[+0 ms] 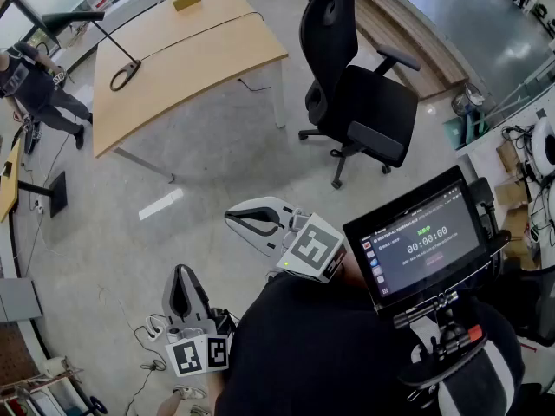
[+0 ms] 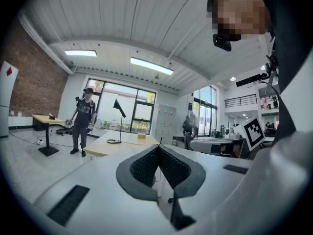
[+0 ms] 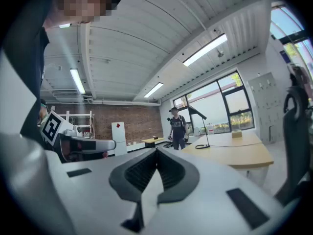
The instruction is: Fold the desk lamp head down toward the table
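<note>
- Table top is showing pale wood grain, matt.
- Desk lamp is looking matt black; its thin stem is looking like metal.
- Chair is showing black cloth.
- Floor is showing smooth grey with a faint sheen.
- Left gripper and right gripper shells are showing smooth white plastic; pads are showing dark, ribbed, rubbery faces.
- Brick wall is looking rough.
- Screen is gleaming glossy.
</note>
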Motion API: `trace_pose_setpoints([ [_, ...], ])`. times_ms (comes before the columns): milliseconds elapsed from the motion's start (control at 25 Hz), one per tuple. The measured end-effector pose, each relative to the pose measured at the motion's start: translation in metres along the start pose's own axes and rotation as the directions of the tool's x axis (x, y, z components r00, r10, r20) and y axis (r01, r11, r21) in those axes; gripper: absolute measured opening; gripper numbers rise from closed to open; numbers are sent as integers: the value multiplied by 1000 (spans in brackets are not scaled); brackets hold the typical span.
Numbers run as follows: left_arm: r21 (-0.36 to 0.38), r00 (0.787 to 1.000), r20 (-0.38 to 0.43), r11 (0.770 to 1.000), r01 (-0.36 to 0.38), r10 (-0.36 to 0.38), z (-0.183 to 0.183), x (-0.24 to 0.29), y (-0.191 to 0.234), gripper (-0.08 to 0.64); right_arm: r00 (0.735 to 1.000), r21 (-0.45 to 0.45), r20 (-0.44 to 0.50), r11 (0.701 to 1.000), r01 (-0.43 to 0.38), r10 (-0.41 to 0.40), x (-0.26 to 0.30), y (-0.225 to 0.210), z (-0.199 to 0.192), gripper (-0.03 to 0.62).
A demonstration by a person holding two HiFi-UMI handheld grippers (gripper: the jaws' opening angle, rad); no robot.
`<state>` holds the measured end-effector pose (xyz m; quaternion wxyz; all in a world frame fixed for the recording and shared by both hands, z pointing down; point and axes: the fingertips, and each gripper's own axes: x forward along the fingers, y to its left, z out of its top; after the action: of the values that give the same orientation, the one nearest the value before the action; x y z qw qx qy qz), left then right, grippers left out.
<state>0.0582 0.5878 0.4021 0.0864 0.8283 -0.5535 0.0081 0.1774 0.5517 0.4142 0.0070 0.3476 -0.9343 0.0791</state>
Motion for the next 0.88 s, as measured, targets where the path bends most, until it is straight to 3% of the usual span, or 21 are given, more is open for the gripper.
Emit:
trace_pose_setpoints([
  [480, -7, 1000, -3, 1000, 7, -7, -3, 3, 0, 5, 1000, 5, 18, 1000, -12, 12, 0, 2, 2, 5],
  [680, -21, 999, -24, 999, 36, -37, -11, 11, -19, 5, 1000, 36, 19, 999, 17, -18, -21, -10, 1, 5],
  [880, -45, 1000, -6, 999, -9, 9, -19, 18, -11, 5, 1000, 45, 24, 999, -19, 18, -12, -19, -5, 5],
])
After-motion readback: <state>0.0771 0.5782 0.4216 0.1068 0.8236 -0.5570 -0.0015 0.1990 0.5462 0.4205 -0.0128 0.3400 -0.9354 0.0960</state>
